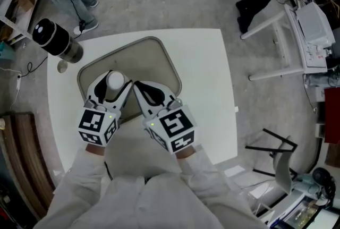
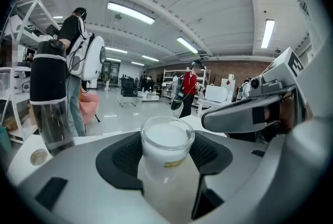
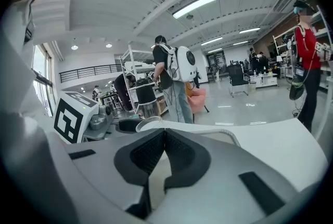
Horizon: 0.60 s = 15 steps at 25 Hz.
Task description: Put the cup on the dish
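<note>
seen from above, a white square surface (image 1: 212,90) carries a shallow beige dish (image 1: 156,55) with rounded corners, set at a slant near its middle. a person in white sleeves holds two tongs low over the near part of the dish, side by side and close together.

the left tongs (image 1: 113,86) are clamped on the cup (image 1: 115,79), a small clear cup that looks white inside, standing upright between the two dark pads. in the left gripper view the cup (image 2: 166,141) fills the gap between the jaws, with a small yellowish label on its side and the beige dish showing beneath it. the cup is above the dish's near left area; whether its base touches the dish cannot be told.

the right tongs (image 1: 137,84) sit just beside the left, jaws pressed together with nothing between them, as the right gripper view (image 3: 165,137) shows.

at the surface's far left corner stands a tall bottle (image 1: 56,39) with a black top, and a small round disc (image 1: 62,67) lies just beside it.
</note>
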Each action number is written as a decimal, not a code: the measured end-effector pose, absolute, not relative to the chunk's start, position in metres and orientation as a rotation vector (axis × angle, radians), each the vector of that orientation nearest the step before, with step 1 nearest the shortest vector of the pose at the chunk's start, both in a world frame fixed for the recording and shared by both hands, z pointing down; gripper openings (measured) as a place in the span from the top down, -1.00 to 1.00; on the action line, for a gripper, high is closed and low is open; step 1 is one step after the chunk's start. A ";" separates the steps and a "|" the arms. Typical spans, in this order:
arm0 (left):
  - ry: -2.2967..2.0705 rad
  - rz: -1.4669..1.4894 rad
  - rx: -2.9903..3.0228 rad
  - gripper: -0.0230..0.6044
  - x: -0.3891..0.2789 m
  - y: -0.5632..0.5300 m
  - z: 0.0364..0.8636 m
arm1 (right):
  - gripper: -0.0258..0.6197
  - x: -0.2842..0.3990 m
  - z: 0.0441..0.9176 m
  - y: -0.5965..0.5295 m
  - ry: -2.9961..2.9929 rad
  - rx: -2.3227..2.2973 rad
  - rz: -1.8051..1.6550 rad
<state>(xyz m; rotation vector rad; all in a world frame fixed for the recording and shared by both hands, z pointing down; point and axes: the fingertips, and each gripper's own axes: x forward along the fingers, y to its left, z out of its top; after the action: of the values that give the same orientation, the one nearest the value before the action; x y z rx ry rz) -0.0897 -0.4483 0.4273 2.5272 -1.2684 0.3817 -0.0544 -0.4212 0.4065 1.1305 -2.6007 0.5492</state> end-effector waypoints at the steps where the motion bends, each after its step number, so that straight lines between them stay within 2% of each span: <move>1: -1.260 0.387 2.523 0.05 -0.087 -0.451 0.433 | 0.88 -0.053 0.411 -0.424 -2.592 1.132 0.562; 15: -1.189 0.463 2.511 0.05 -0.062 -0.465 0.487 | 0.88 -0.037 0.461 -0.432 -2.517 1.119 0.692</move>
<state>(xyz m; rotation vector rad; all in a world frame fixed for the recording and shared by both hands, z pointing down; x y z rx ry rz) -0.0622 -0.4647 0.4867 2.5113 -1.1886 0.4629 -0.0371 -0.4324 0.4609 1.1194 -2.5174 0.6919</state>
